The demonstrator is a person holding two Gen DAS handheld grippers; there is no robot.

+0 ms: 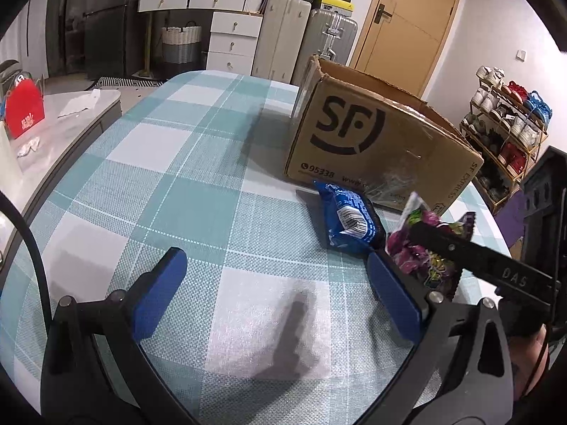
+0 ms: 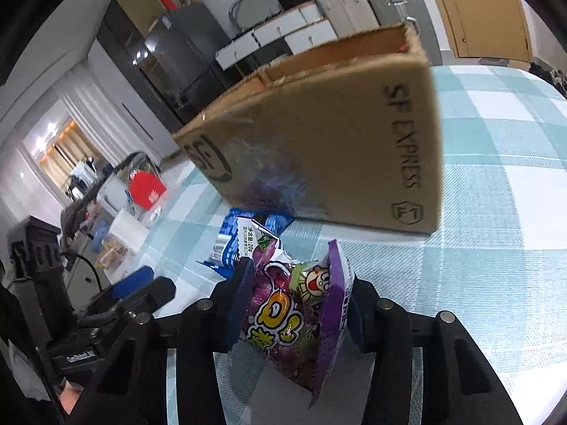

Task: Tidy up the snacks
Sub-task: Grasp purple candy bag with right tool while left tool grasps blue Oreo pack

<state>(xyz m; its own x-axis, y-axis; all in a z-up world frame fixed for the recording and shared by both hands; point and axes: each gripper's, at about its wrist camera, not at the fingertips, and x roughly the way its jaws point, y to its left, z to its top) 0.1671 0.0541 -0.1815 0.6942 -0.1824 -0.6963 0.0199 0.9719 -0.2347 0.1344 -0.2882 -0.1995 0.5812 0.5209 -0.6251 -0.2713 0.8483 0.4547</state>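
Note:
A purple candy packet (image 2: 301,318) is squeezed between the blue pads of my right gripper (image 2: 301,301), which is shut on it; the packet (image 1: 421,248) also shows at the right of the left wrist view, clamped by a dark finger. A blue snack packet (image 1: 349,217) lies on the checked tablecloth just left of it, partly hidden behind the purple one in the right wrist view (image 2: 234,244). An open cardboard box (image 1: 375,141) marked SF stands right behind both packets (image 2: 319,141). My left gripper (image 1: 273,294) hovers open over bare cloth, nothing between its fingers.
The table (image 1: 170,177) has a teal and white checked cloth. A grey side table with a red box (image 1: 23,113) stands to the left. Drawers, suitcases (image 1: 283,35), a door and a shoe rack (image 1: 503,134) line the back and right.

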